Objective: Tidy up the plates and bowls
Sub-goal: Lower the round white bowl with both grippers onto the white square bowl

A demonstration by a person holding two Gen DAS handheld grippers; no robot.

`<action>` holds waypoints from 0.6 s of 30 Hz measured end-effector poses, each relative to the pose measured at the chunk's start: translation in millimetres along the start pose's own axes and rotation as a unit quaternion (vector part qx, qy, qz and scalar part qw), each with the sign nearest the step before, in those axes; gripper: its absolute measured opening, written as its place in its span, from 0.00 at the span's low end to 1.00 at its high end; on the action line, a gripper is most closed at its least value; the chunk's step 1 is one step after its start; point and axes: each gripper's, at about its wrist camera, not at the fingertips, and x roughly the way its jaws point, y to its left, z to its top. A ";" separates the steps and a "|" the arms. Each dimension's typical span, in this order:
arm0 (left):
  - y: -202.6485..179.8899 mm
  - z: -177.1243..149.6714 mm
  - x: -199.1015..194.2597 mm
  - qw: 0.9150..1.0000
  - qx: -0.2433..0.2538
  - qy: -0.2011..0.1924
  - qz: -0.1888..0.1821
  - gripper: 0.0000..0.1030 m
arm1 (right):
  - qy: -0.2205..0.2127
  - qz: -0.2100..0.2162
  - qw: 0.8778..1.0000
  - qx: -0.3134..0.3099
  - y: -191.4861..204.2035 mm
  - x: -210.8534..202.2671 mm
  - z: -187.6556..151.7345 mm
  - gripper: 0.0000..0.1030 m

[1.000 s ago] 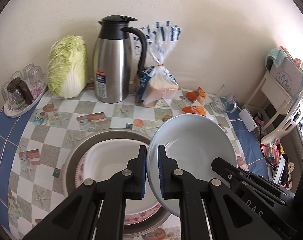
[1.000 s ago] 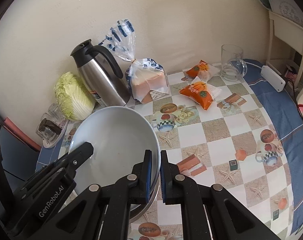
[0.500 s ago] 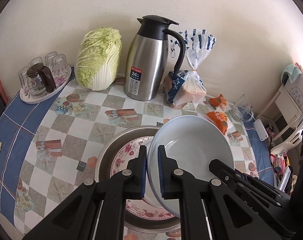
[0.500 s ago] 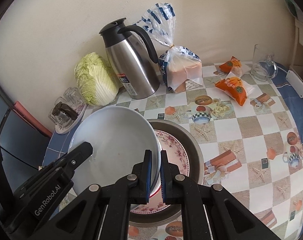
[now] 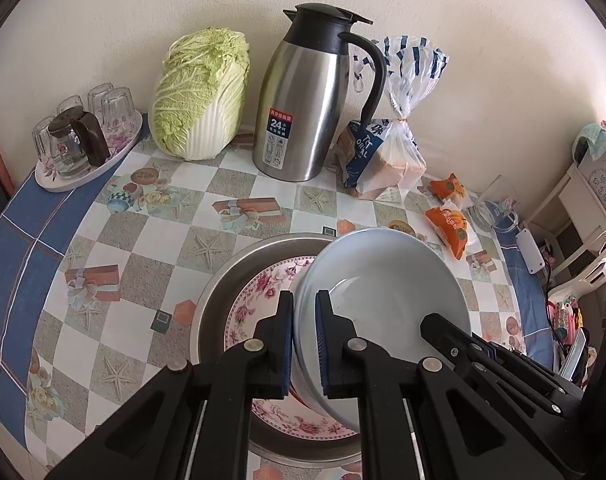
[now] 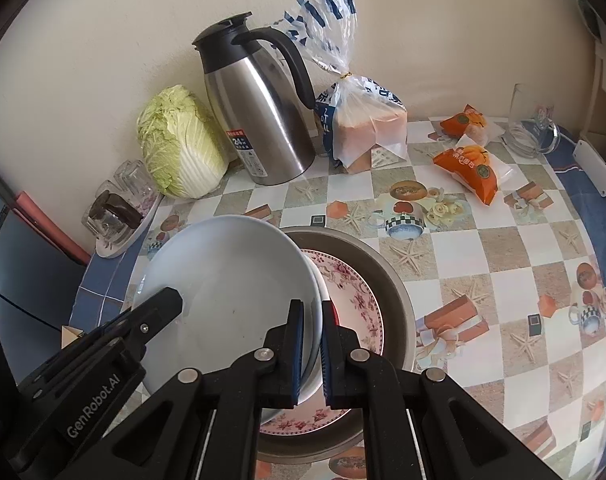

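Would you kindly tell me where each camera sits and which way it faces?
Left wrist: on the left gripper, looking down along its fingers at the white bowl clamped by the rim; the right gripper enters from the right.
Right wrist: on the right gripper, clamping the bowl's opposite rim; the left gripper enters from the left.
Shared: bowl, floral plate, thermos.

Floral plate (image 5: 259,300): right and near parts hidden behind white bowl (image 5: 383,280) and gripper arms. Metal basin (image 6: 387,280): near rim hidden by gripper arms, left part behind bowl. Whether bowl underside touches plate: cannot tell. Bowl rim under blue pads (image 6: 297,344) hidden. Label print on thermos (image 5: 303,96) too small to read. Glasses on tray (image 6: 119,236) at table's far-left corner overlap; count unclear. Shelf (image 5: 583,200) beyond table's right edge cut by frame, contents cluttered, unreadable.
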 end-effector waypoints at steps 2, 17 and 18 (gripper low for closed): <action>-0.2 -0.4 2.8 1.000 0.000 0.004 0.000 0.10 | 0.002 -0.003 1.000 0.000 -0.7 2.1 -0.1 0.08; -0.9 0.0 5.7 1.000 0.002 0.001 0.009 0.10 | 0.000 -0.003 1.000 0.003 -5.2 6.4 1.3 0.11; -0.4 0.1 5.5 1.000 0.000 0.002 0.008 0.09 | 0.000 0.000 1.000 0.004 -5.9 6.1 1.5 0.11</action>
